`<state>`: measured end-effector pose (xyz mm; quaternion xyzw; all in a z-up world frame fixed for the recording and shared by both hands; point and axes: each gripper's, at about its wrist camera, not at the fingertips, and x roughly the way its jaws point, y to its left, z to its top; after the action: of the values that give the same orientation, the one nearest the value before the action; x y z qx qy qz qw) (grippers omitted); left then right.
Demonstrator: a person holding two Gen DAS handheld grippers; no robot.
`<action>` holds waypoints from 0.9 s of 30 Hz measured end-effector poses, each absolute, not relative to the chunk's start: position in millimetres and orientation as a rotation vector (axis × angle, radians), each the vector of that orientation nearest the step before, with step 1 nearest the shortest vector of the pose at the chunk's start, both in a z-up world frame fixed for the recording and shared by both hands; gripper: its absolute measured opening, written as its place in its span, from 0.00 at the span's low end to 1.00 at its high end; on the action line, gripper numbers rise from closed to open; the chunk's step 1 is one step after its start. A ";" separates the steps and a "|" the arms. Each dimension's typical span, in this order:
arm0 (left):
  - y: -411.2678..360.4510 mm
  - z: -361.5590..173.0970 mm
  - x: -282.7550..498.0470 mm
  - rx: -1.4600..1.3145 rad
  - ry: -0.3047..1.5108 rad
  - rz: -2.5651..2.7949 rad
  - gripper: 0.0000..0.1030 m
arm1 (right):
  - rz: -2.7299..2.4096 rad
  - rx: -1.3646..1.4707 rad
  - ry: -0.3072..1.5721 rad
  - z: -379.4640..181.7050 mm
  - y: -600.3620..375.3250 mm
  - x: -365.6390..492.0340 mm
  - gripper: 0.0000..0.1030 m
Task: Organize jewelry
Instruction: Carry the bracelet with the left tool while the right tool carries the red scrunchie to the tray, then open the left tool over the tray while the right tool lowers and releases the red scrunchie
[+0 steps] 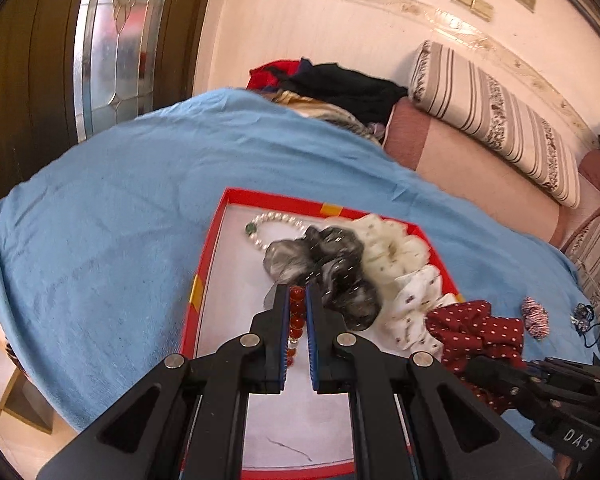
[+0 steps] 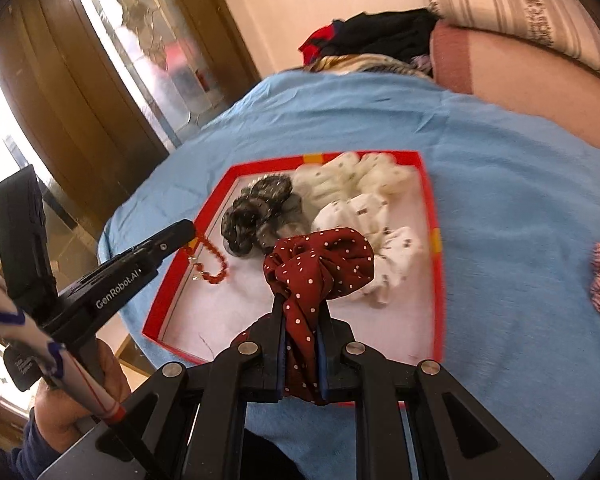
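Note:
A red-rimmed box (image 1: 208,248) with a white floor lies on the blue cloth; it also shows in the right wrist view (image 2: 434,208). In it are a pearl bracelet (image 1: 276,220), a grey scrunchie (image 1: 324,264) and a white scrunchie (image 1: 396,256). My left gripper (image 1: 298,292) is shut on a red bead bracelet (image 1: 296,316) over the box; the bracelet hangs from it in the right wrist view (image 2: 214,264). My right gripper (image 2: 300,304) is shut on a dark red dotted scrunchie (image 2: 320,260) above the box's near part.
A striped red-white hair tie (image 1: 536,316) and a small dark blue one (image 1: 582,314) lie on the blue cloth (image 1: 120,208) right of the box. Clothes (image 1: 340,84) and a striped bolster (image 1: 496,120) lie behind. A wooden door (image 1: 28,60) stands left.

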<state>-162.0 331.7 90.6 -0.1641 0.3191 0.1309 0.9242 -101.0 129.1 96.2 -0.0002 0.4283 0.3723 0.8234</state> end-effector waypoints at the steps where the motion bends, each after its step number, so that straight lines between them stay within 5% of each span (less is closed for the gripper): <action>1: 332.1 87.8 -159.7 -0.340 0.663 0.269 0.07 | 0.795 -0.012 0.917 92.0 135.3 -99.3 0.14; 18: 340.8 62.3 -141.5 -0.374 0.722 0.268 0.07 | 0.793 -0.043 1.010 55.3 173.6 -73.8 0.15; 24: 342.5 61.6 -140.8 -0.389 0.720 0.256 0.08 | 0.781 -0.049 1.013 53.4 172.7 -70.5 0.22; 27: 341.3 64.4 -141.4 -0.386 0.713 0.249 0.22 | 0.785 -0.046 1.013 55.1 170.6 -71.5 0.32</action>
<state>-141.4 341.3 64.4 -0.1870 0.3457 0.1210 0.9115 -71.5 170.6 55.1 -0.0213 0.4723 0.3662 0.8015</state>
